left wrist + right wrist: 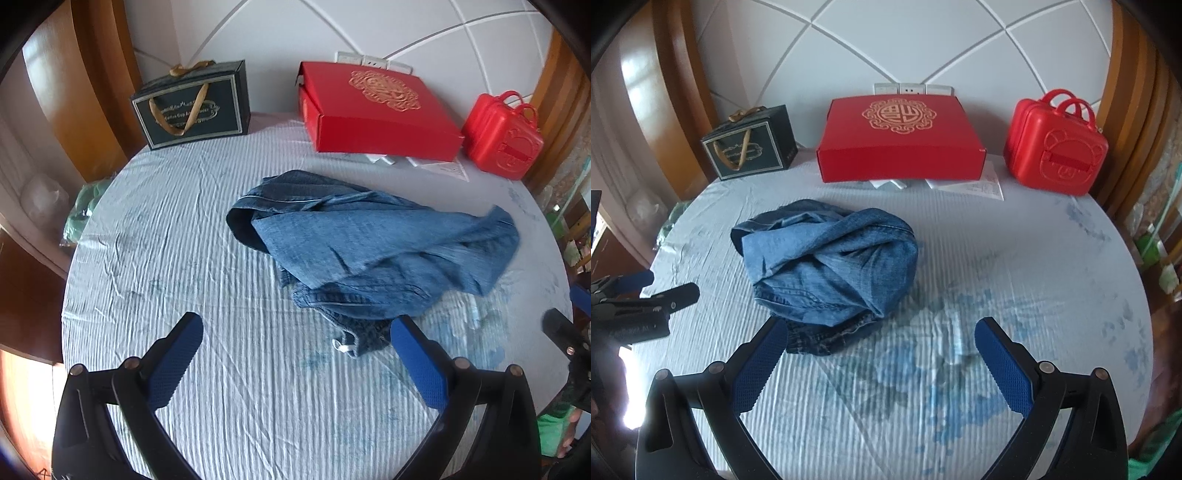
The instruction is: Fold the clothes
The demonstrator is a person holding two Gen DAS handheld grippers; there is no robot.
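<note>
A crumpled blue denim garment (369, 243) lies in a heap on the round table covered with a pale striped cloth (184, 229); it also shows in the right wrist view (827, 266). My left gripper (295, 332) is open and empty, just in front of the garment's near edge. My right gripper (881, 332) is open and empty, its left finger (764, 354) close to the dark waistband at the heap's near edge. The left gripper also shows at the left edge of the right wrist view (665, 291).
At the table's back stand a dark gift bag (750, 147), a flat red box (901, 140) lying on white papers, and a small red plastic case (1056, 144). Wooden frames flank the white padded wall. A green bundle (85, 210) lies beyond the table's left rim.
</note>
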